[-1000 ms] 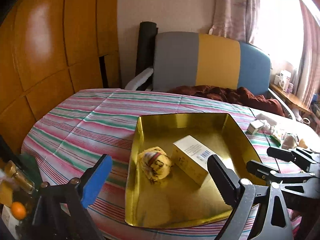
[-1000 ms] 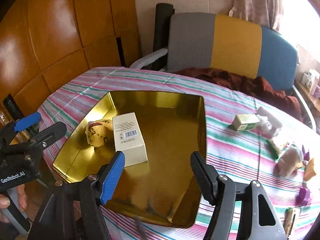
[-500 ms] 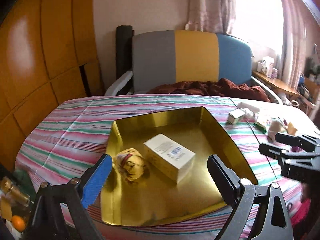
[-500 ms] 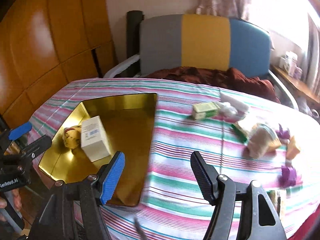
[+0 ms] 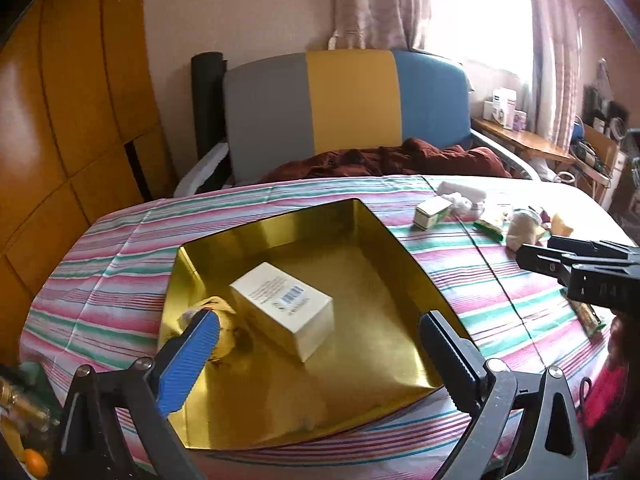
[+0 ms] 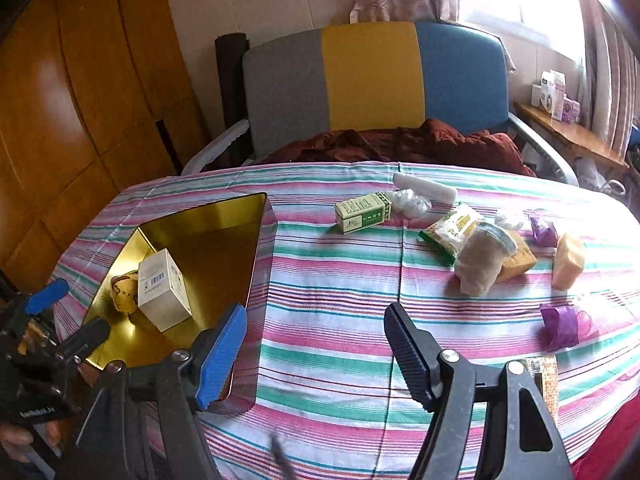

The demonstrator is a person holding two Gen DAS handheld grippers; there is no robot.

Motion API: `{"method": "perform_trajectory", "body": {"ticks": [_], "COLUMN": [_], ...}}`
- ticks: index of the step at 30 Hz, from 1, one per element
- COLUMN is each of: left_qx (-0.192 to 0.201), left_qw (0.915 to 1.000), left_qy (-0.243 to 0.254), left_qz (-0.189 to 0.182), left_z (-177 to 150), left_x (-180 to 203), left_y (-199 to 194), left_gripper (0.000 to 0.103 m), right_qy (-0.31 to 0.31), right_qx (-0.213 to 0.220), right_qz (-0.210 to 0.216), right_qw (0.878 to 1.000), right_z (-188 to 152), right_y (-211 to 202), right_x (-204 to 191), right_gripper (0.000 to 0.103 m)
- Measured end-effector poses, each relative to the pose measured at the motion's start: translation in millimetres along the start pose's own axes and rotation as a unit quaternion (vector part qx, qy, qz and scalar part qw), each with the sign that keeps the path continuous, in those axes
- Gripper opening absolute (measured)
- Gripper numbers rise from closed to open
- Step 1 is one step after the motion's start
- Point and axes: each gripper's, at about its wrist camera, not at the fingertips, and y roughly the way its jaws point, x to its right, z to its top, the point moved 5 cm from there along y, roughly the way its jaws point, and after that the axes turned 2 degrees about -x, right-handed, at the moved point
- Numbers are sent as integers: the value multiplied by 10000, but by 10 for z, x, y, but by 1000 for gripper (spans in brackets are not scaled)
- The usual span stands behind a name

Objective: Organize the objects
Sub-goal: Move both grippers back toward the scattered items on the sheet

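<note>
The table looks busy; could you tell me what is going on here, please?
A person is tidying loose items into a gold tray on the striped tablecloth, using tongs in each hand. A white box and a round yellow item already lie in the tray. Both the left tongs and right tongs are open and empty, their jaws just having widened. A green box, packets and purple wrappers remain on the cloth.
</note>
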Motion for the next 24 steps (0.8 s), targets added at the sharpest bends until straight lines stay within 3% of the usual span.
{"method": "perform_trajectory", "body": {"ticks": [7, 13, 18, 24], "left_qx": [-51, -120, -180, -343], "left_qw": [9994, 9972, 9923, 9791], "left_qy": [171, 384, 629, 1015], "left_qz": [-299, -632, -1048, -1731], "left_z": [27, 66, 129, 238], "left_x": [211, 440, 732, 1299], "left_y": [35, 89, 148, 251], "left_gripper": [101, 101, 101, 101], "right_qy": [112, 416, 841, 1512], "right_qx": [9, 133, 404, 822], "right_qz": [-28, -342, -871, -1592], "right_qw": [9999, 9985, 9918, 9721], "right_z": [-23, -27, 21, -25], "right_y": [-70, -255, -609, -1187], "right_x": [169, 554, 1092, 1813], "right_gripper": [75, 75, 76, 77]}}
